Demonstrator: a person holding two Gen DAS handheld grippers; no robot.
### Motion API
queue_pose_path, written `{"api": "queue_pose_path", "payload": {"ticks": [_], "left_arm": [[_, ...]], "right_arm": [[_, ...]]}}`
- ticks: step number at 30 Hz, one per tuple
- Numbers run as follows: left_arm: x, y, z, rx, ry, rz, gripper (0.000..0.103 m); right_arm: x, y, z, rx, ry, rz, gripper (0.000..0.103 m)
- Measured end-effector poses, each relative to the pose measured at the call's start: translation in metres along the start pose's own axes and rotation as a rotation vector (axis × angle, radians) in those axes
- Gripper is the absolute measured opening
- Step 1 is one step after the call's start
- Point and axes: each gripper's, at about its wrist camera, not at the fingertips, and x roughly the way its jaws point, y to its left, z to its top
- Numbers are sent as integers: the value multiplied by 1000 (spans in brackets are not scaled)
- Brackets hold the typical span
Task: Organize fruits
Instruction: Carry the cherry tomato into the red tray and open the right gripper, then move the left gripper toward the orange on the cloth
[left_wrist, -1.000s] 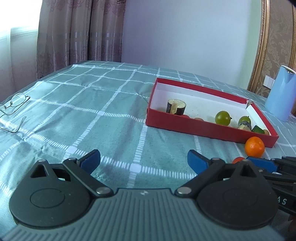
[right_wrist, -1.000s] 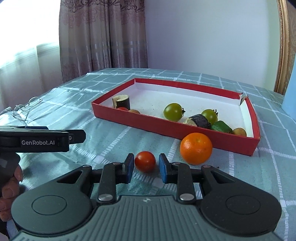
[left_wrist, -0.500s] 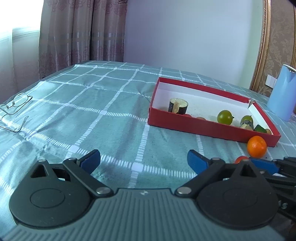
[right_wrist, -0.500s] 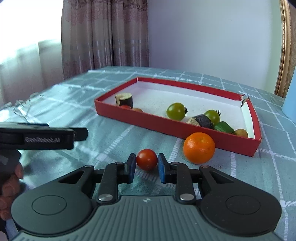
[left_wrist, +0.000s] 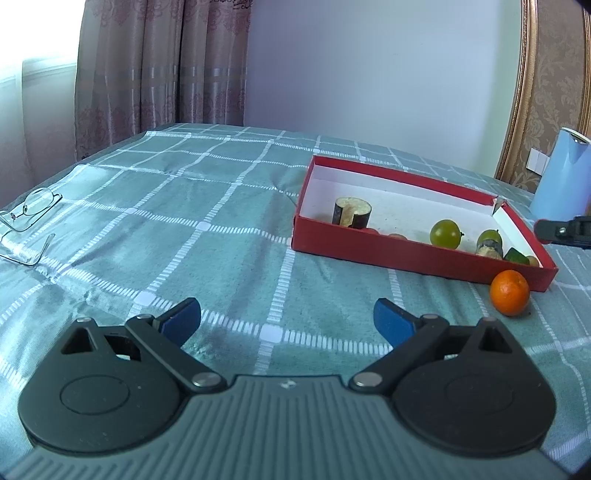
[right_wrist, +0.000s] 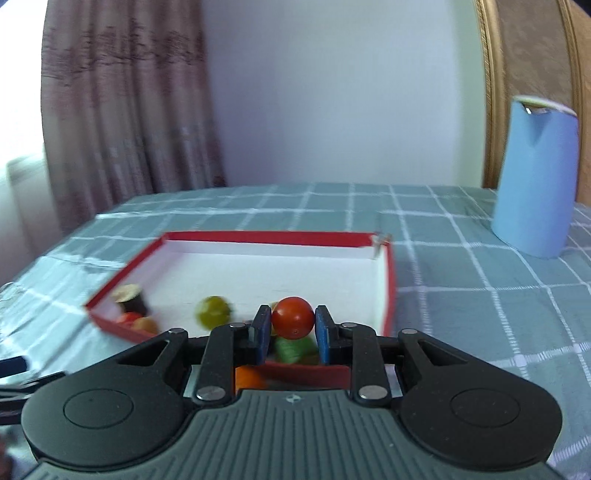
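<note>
Right gripper is what I watch first: its blue pads are clamped on a small red tomato, held up over the near edge of the red box. Below it I see a green piece in the box and a bit of the orange showing under the fingers. My left gripper hangs low with its jaws spread wide and nothing between them. From its camera, the orange sits on the cloth just beside the box's near corner, and inside lie an eggplant chunk and a green tomato. Everything rests on a teal checked cloth; glasses lie at its far left. A light blue jug stands beyond the box, with brownish curtains and a pale wall behind.
</note>
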Motion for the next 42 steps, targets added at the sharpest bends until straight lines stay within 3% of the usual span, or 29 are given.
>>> {"api": "queue_pose_path", "payload": {"ticks": [8,15,25,42], "left_arm": [[0,-1,0,3,0,-4,99],[0,-3,0,16,-1,12,99],[0,-10,-1,55,-5,53,99],[-3,-20,-3,122,-24,107,99]], "right_arm": [[19,-22,-7,33,6,-84,25],[-11,-20,-23,16,-46,-101,25],[-40,-15,-70,3,-4,-136,25],[-45,-46,-75,181,-30,-87,25]]}}
